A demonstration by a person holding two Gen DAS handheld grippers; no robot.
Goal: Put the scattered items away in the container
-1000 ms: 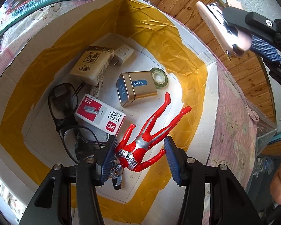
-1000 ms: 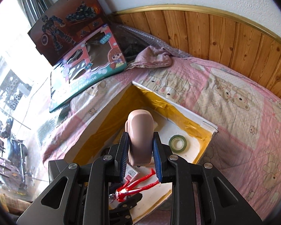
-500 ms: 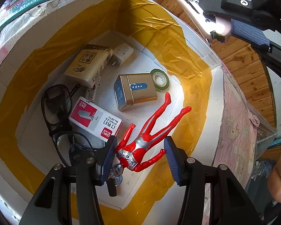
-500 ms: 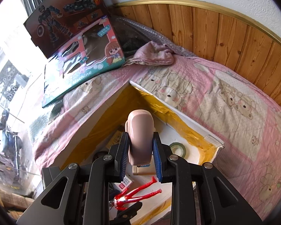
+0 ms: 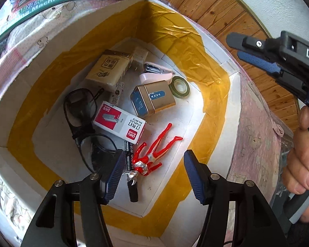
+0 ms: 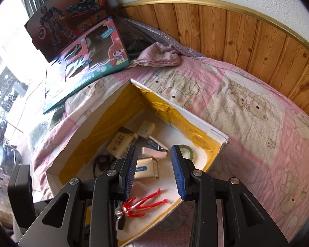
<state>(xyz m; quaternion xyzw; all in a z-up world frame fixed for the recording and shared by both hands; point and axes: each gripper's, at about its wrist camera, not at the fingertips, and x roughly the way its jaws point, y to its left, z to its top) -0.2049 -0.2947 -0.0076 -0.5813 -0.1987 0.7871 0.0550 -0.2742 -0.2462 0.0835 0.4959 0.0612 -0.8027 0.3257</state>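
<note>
The pink stapler (image 5: 156, 74) lies on the floor of the box (image 5: 235, 94), toward its far end — a pale pink shell hinged open a little, with a shiny metal magazine showing between the two halves. It rests just beside the gold tin (image 5: 153, 98), near the green tape roll (image 5: 179, 84), with the tan tissue pack (image 5: 110, 71) and a small white plug (image 5: 141, 55) close on its other side. The box is white foam with broad yellow tape lining its inner walls, and it sits on a pink quilt (image 6: 247, 111) printed with bears. Nearer the cameras lie the red-and-silver toy figure (image 5: 153, 156), a red-and-white staples box (image 5: 119, 122) and black glasses (image 5: 80, 111). The left gripper (image 5: 153, 175) hangs above the figure with its blue-padded fingers wide apart and nothing between them. The right gripper (image 6: 154, 173) is also spread open and empty, held over the box above the tin; from the left wrist view it reaches in from the upper right, with a hand (image 5: 304, 154) wrapped around its handle.
</note>
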